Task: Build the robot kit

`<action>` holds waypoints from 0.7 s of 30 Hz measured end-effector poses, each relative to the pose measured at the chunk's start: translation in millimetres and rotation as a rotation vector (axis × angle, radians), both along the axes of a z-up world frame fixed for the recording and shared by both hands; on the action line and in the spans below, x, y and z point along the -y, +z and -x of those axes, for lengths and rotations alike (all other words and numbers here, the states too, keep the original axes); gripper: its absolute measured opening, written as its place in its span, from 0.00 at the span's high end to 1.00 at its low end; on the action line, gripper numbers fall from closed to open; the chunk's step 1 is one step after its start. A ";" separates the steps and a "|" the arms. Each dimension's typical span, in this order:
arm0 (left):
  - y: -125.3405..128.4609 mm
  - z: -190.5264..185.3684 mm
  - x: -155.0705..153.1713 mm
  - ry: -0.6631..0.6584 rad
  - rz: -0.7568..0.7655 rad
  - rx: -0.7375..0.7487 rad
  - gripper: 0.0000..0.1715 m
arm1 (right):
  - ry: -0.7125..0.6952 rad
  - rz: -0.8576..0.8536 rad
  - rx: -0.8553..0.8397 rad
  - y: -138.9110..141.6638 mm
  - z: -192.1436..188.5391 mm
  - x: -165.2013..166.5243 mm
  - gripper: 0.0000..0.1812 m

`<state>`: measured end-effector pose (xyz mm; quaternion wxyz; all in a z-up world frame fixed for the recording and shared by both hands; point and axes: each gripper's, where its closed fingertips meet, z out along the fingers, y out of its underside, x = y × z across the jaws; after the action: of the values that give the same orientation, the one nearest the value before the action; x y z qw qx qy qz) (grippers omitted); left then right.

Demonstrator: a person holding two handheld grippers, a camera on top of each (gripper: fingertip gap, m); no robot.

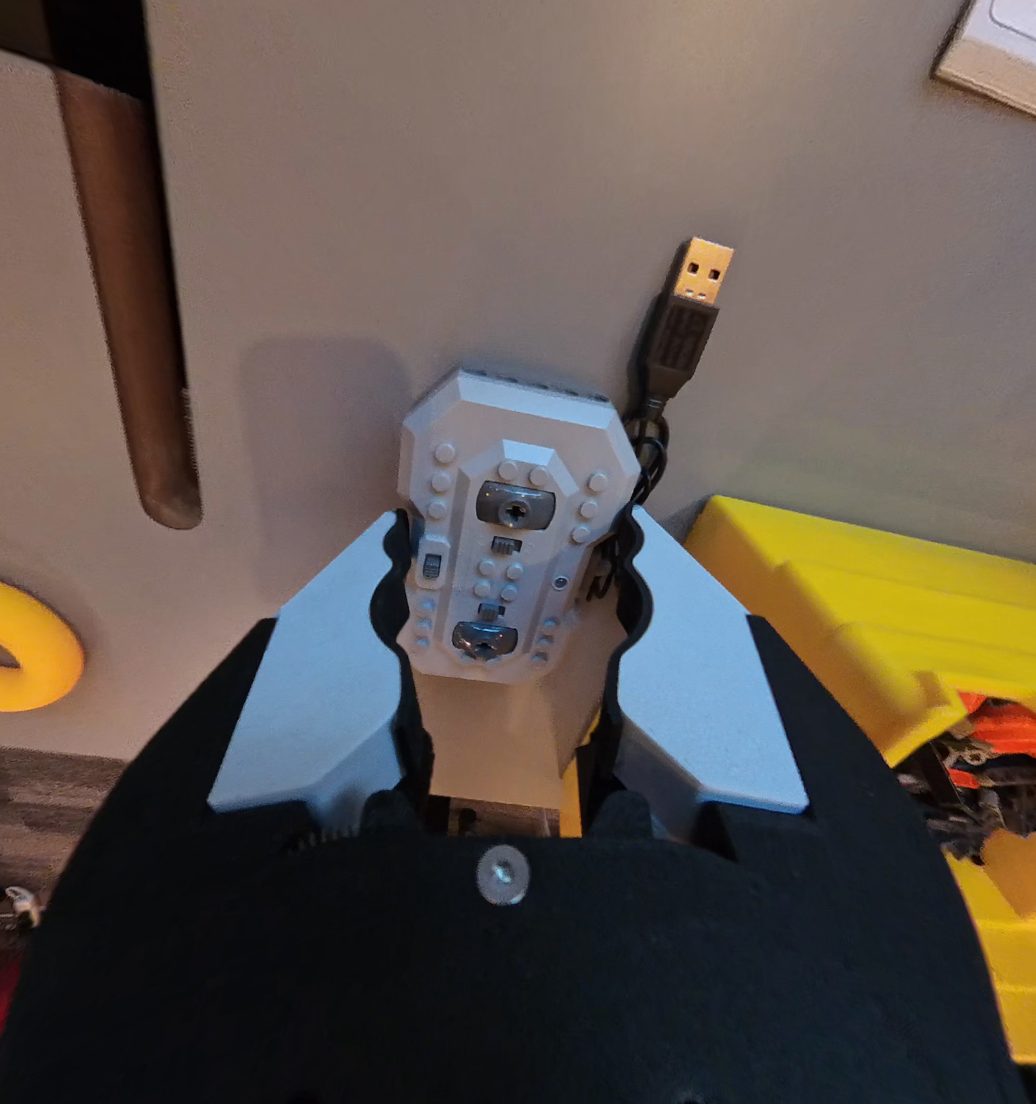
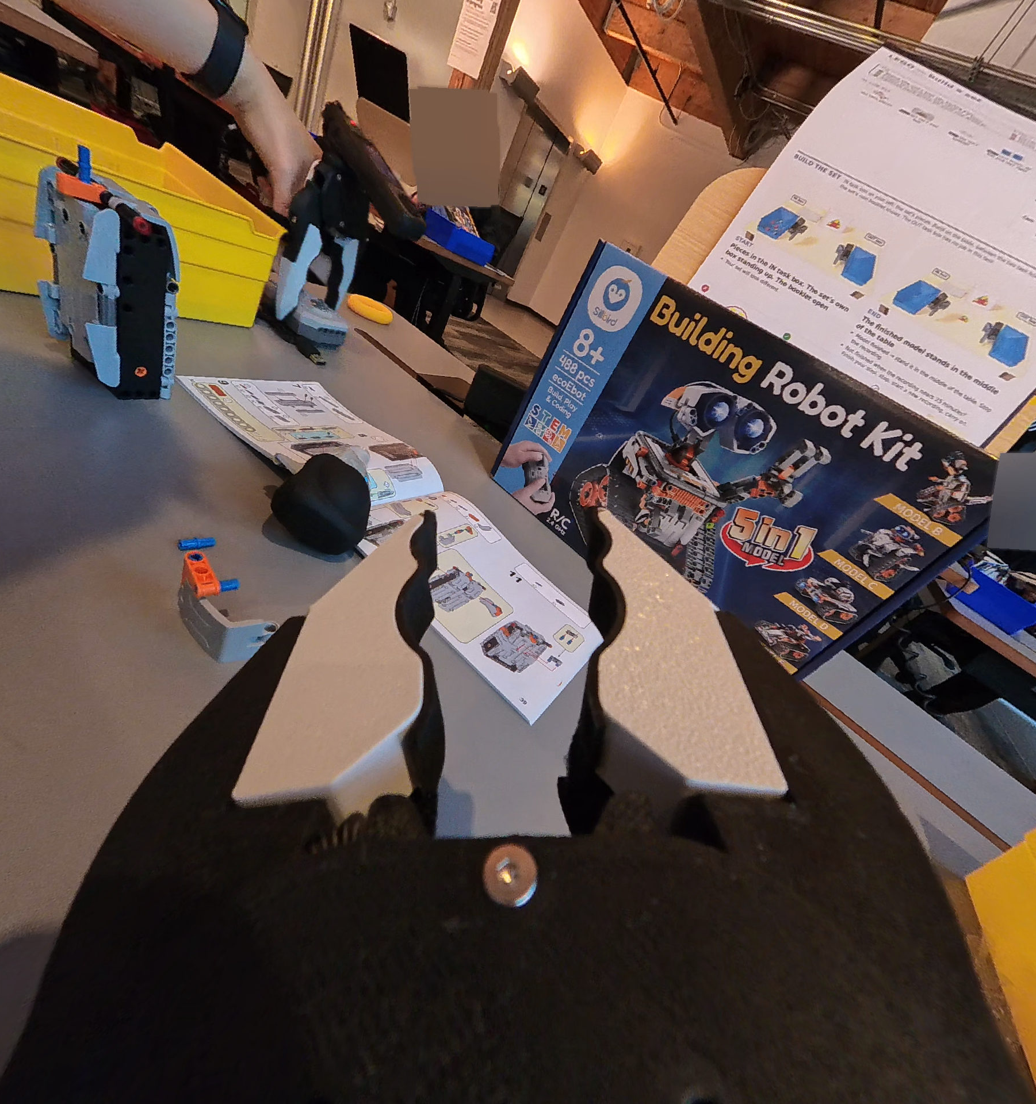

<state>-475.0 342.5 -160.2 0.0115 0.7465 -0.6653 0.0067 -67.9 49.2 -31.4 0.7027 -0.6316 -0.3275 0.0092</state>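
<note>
The right gripper [image 2: 509,537] hangs released and empty, its jaws apart, low over the flat grey table [image 2: 85,747], with the near corner of an open white instruction booklet [image 2: 503,627] showing between its tips. Just to its left lie a small grey curved bracket with an orange connector [image 2: 216,615] and a loose blue pin [image 2: 197,543]. Beyond them a black rounded lump [image 2: 321,505] rests on the booklet's fold. On its right a dark blue cardboard kit box [image 2: 742,478] stands tilted near the table's right edge, with a large white printed sheet [image 2: 922,209] propped behind it, so open room lies to the left and front. Farther off, a part-built grey and black brick model [image 2: 115,299] stands upright before stacked yellow plastic trays [image 2: 204,239]. Farther still, the left gripper [image 1: 512,537] appears clenched on a light grey studded brick unit with two dark axle sockets [image 1: 503,526], which lies on the table near the far edge. The unit's black cable runs along its right side under the right pad and ends in a metal plug [image 1: 697,281]. A yellow ring [image 1: 13,645] lies well apart to the left.
</note>
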 end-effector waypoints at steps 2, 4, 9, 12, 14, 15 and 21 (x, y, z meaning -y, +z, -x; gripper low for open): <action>-0.1 3.5 3.3 -0.004 0.014 -0.007 0.60 | 0.000 0.002 0.000 -0.4 0.1 0.5 0.73; 0.0 6.2 5.2 -0.005 0.022 -0.018 0.59 | 0.001 0.004 -0.001 -0.6 -0.2 0.8 0.73; 7.0 -4.1 0.3 0.125 0.056 0.048 0.54 | 0.007 0.011 -0.006 -1.4 0.9 1.8 0.73; 21.5 -27.6 -3.9 0.161 0.056 0.143 0.51 | 0.013 0.012 -0.001 -1.9 2.4 3.0 0.73; 26.3 -47.2 -1.5 0.124 0.042 0.168 0.54 | 0.013 0.012 0.002 -2.0 2.6 3.3 0.73; 24.7 -54.8 0.5 0.090 0.025 0.159 0.56 | 0.014 0.014 0.000 -2.2 2.8 3.3 0.73; 5.0 -55.9 0.4 0.075 0.014 0.032 0.69 | 0.010 0.025 0.000 -4.2 1.9 3.9 0.73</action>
<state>-419.1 342.1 -155.2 0.0058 0.7705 -0.6370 0.0235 -69.8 45.3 -35.6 0.6945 -0.6387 -0.3307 0.0167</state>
